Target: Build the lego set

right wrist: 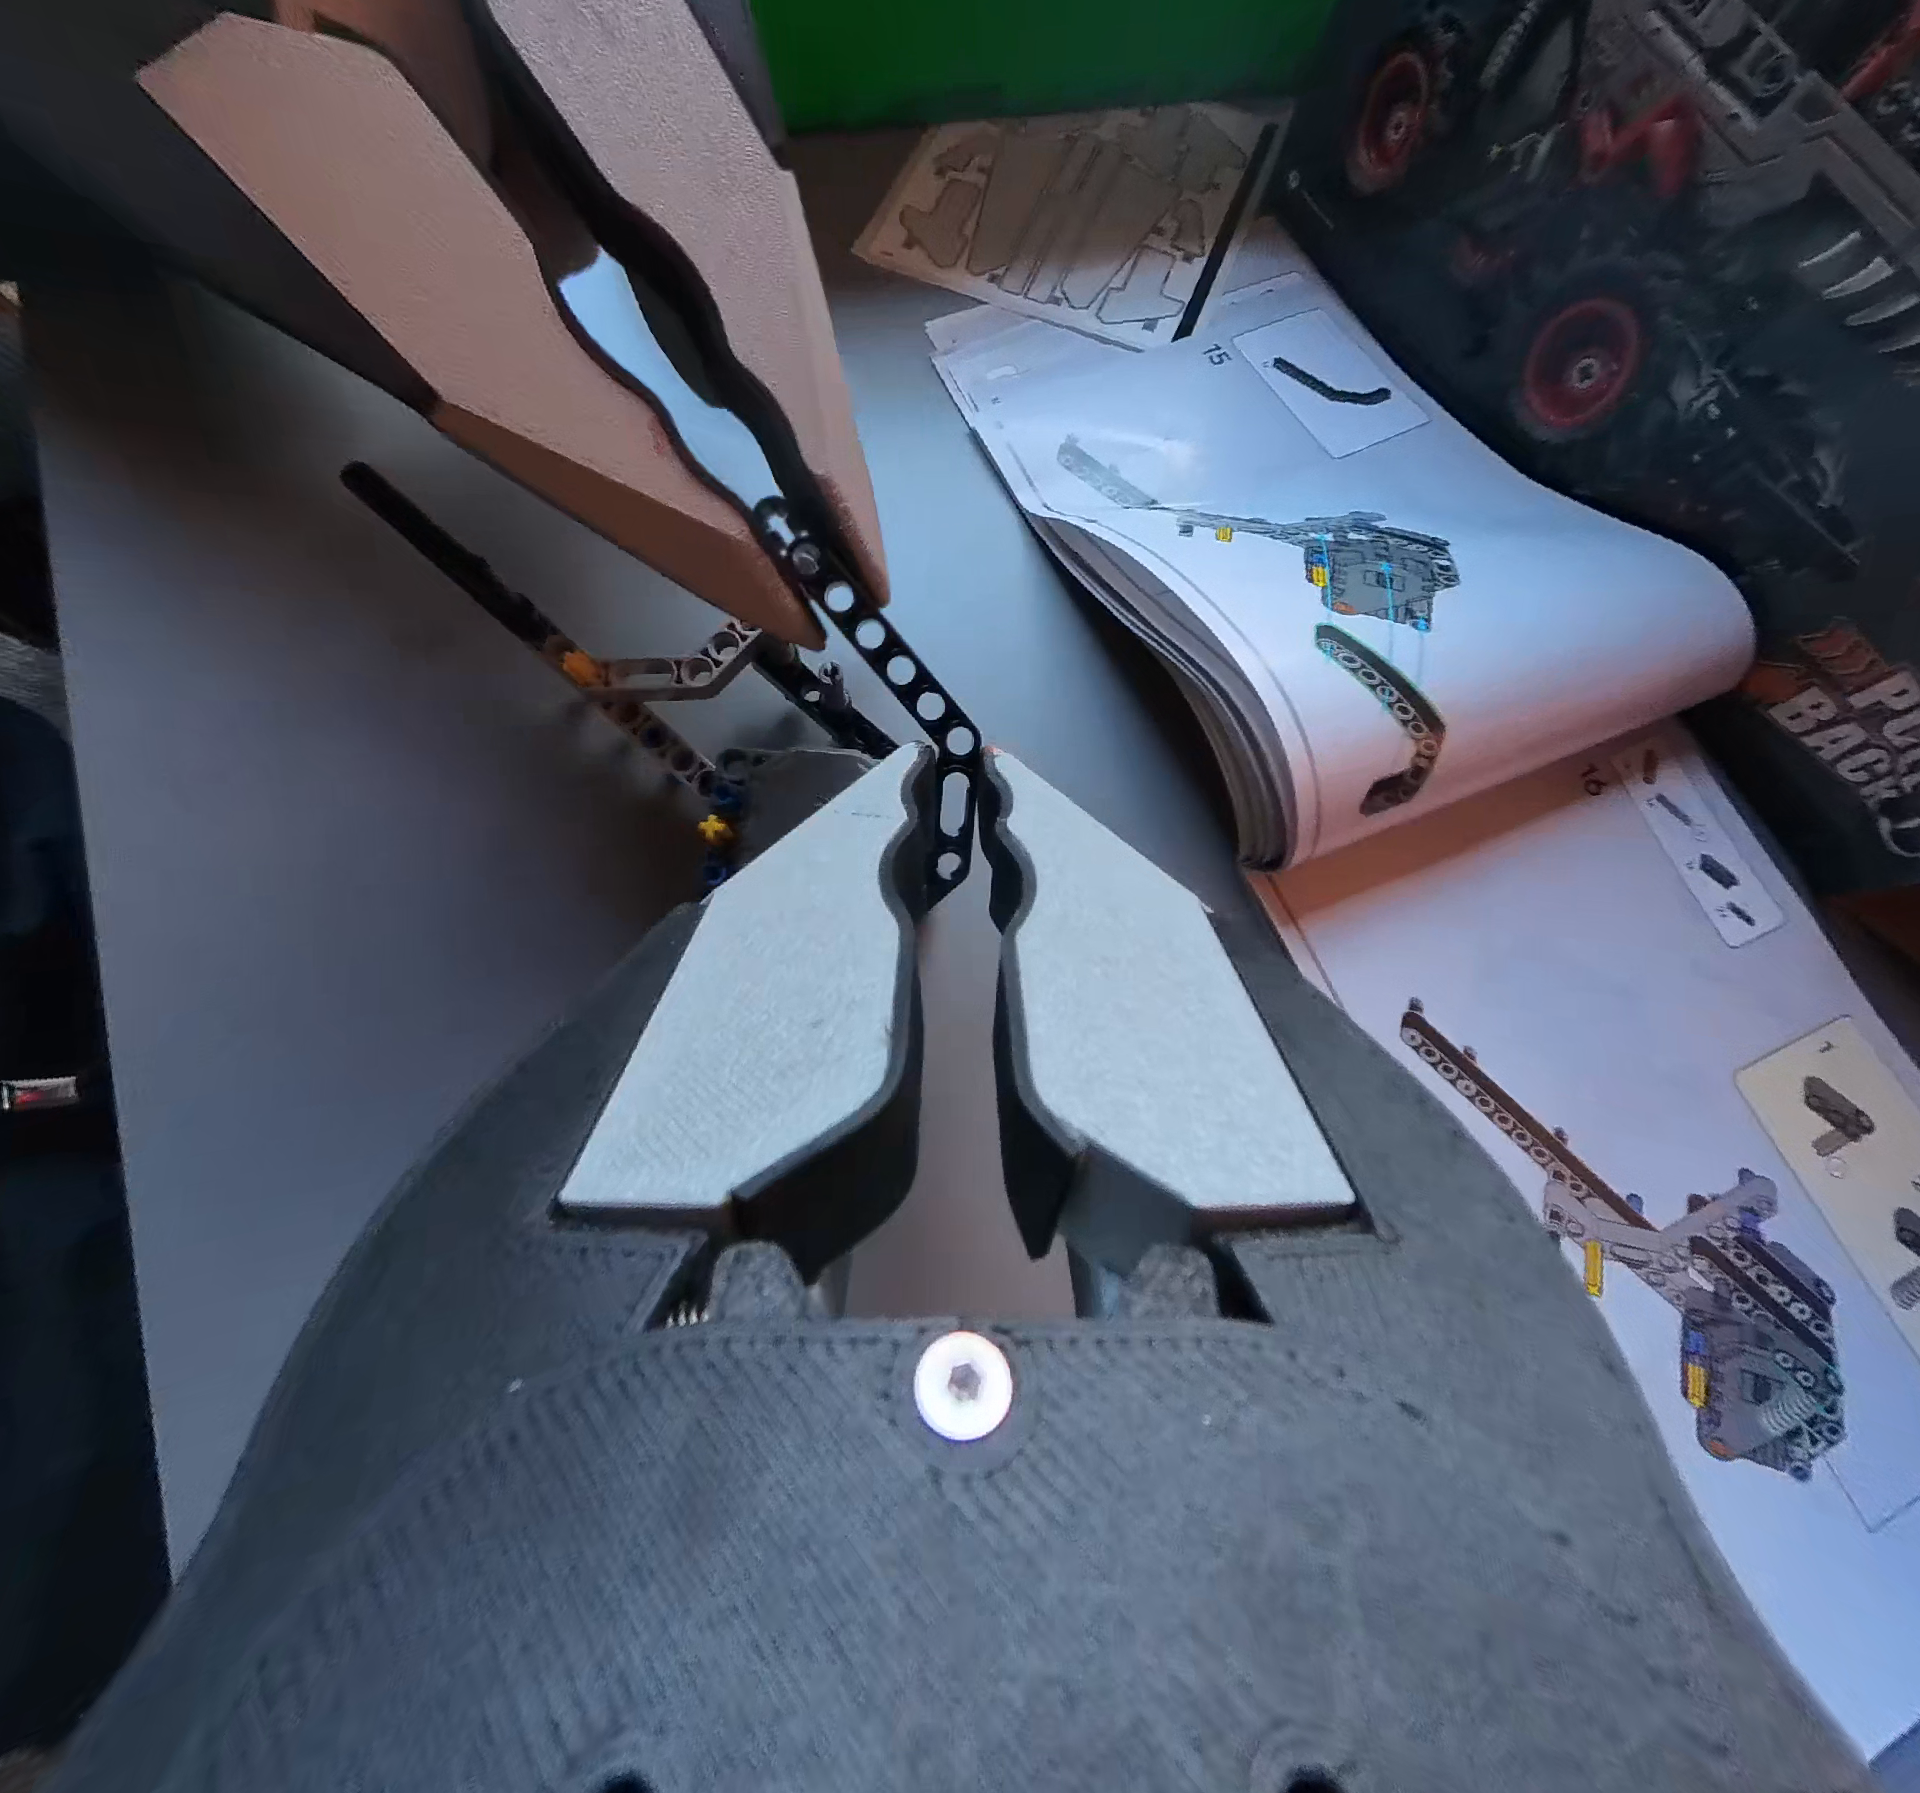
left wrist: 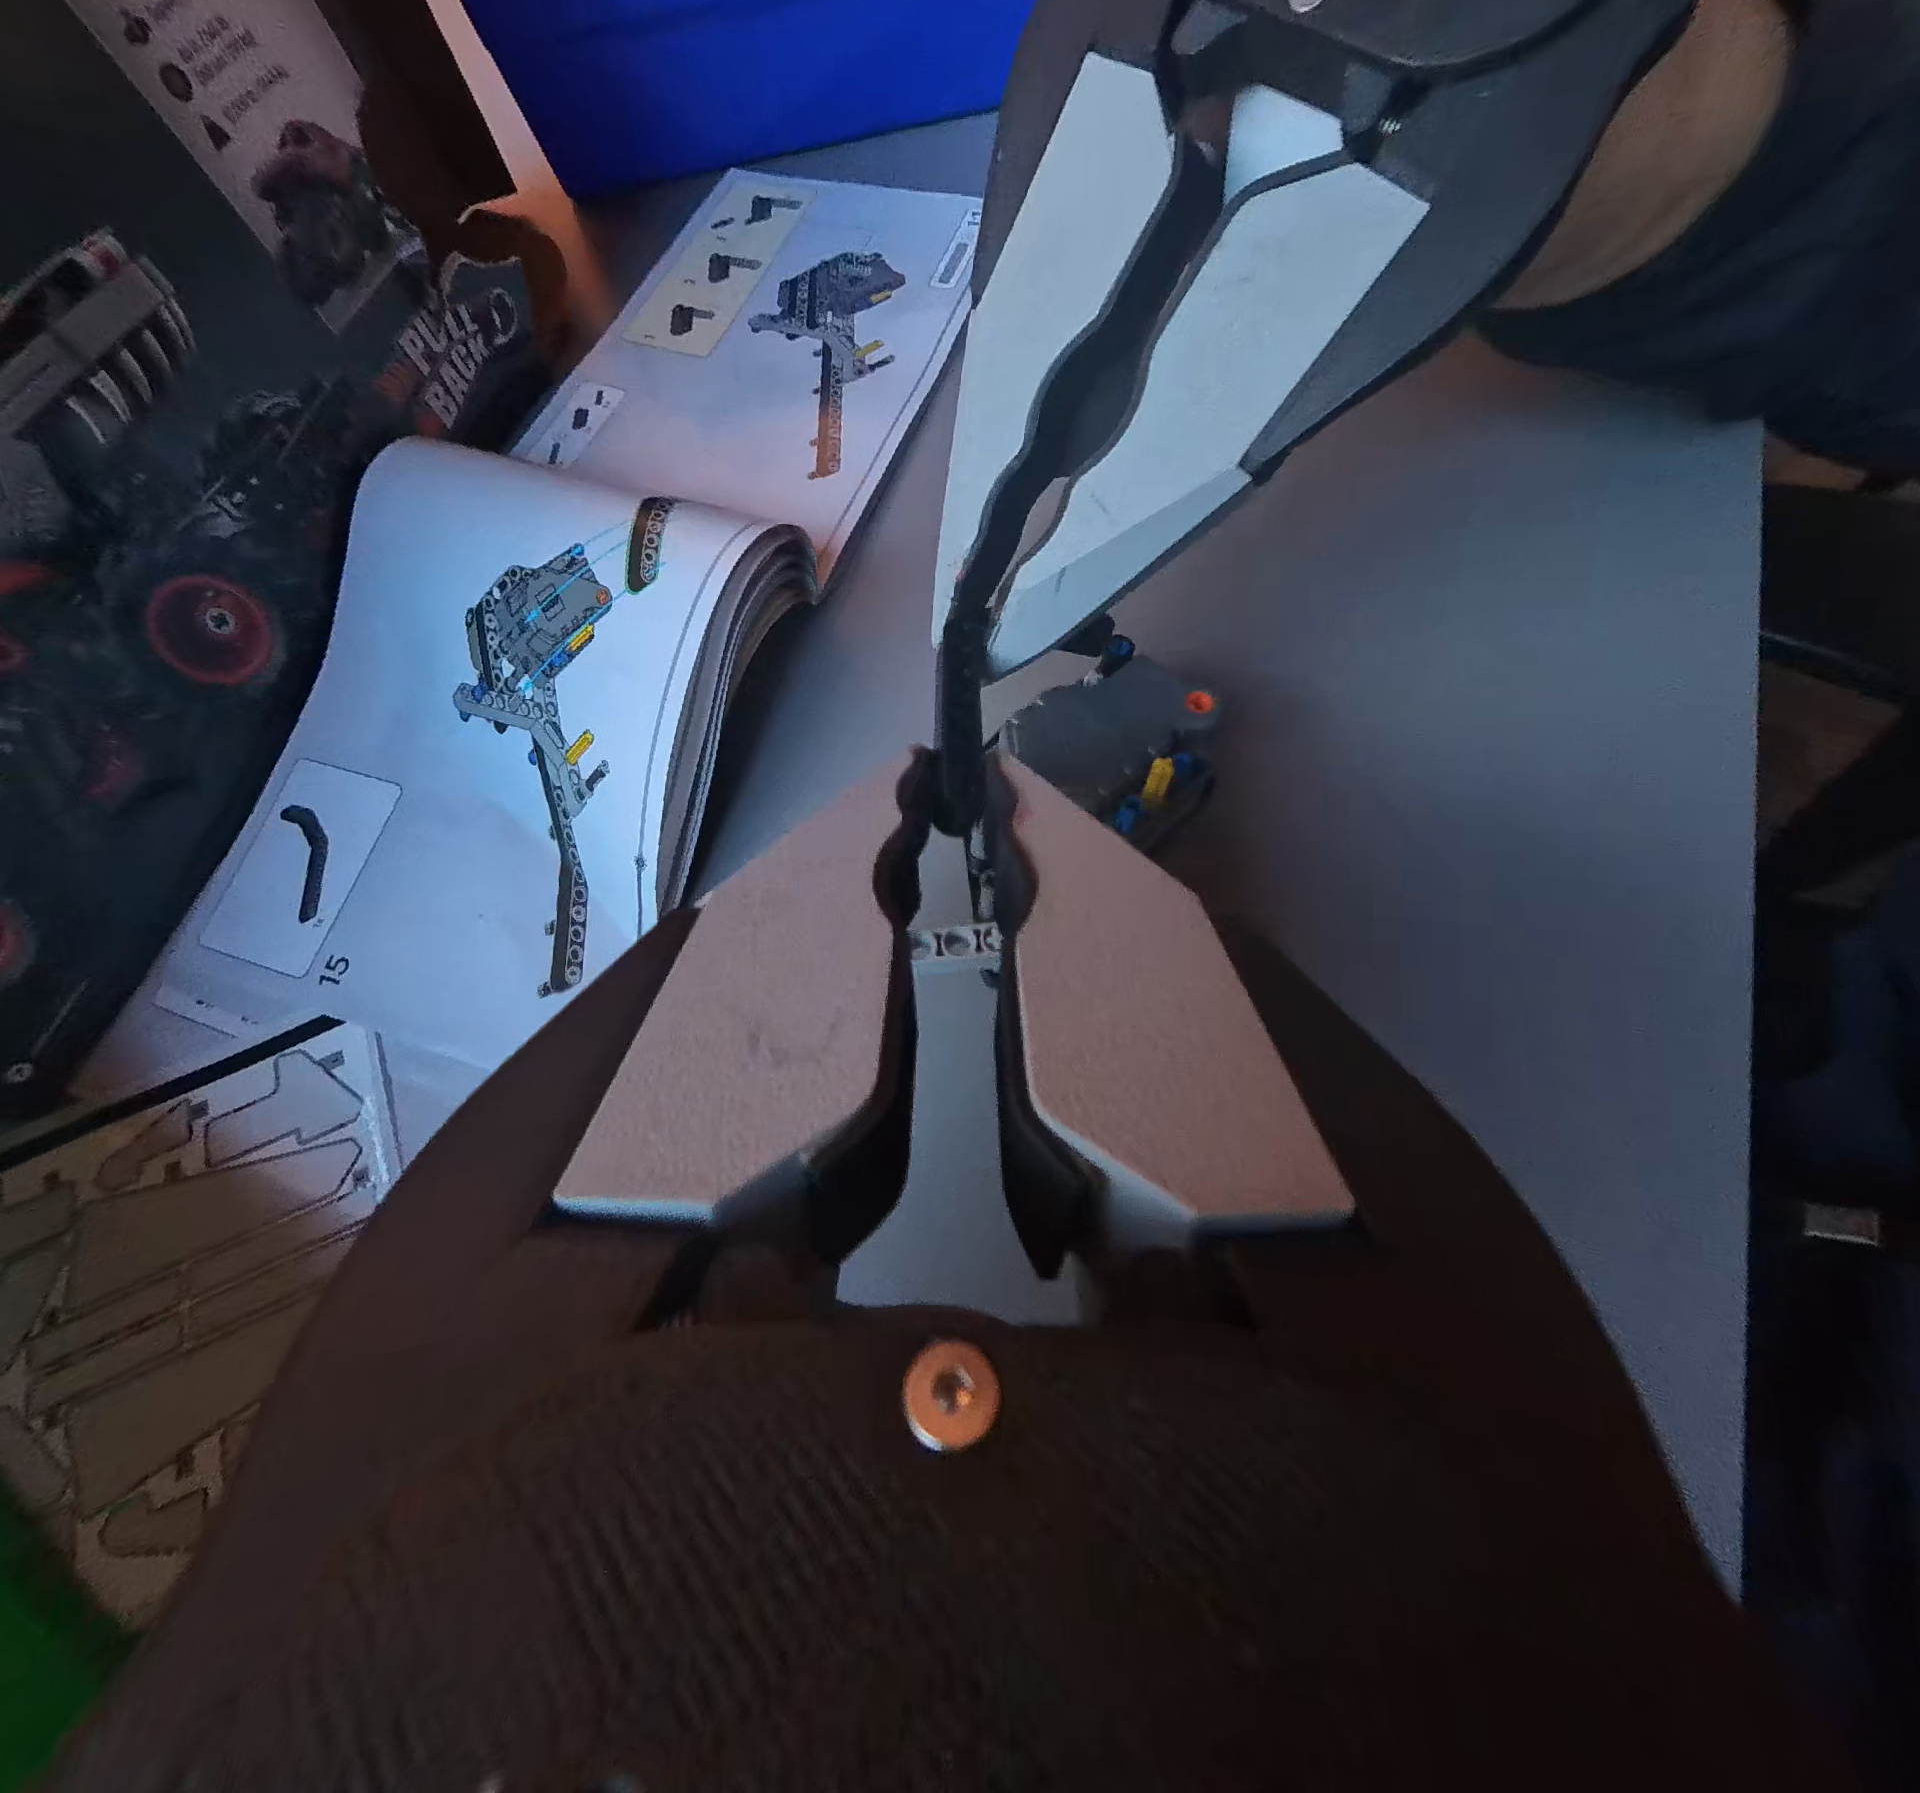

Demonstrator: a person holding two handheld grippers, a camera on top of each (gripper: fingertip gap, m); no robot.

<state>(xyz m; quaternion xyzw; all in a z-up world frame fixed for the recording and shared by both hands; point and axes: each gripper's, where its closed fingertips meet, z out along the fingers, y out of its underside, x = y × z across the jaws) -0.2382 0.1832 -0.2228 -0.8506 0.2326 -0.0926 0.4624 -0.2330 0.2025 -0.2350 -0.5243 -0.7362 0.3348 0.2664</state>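
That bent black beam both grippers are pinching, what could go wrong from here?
The black beam is pinched only at its ends, by the right gripper and left gripper, so a twist could pop it loose. The half-built assembly lies right below, and a drop may knock it. The open manual lies close by, where a dropped piece could land.

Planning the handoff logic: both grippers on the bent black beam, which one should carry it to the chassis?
Probably right gripper: it pinches the black beam's slotted end, nearest the partial assembly. Left gripper clamps the far end, higher up.
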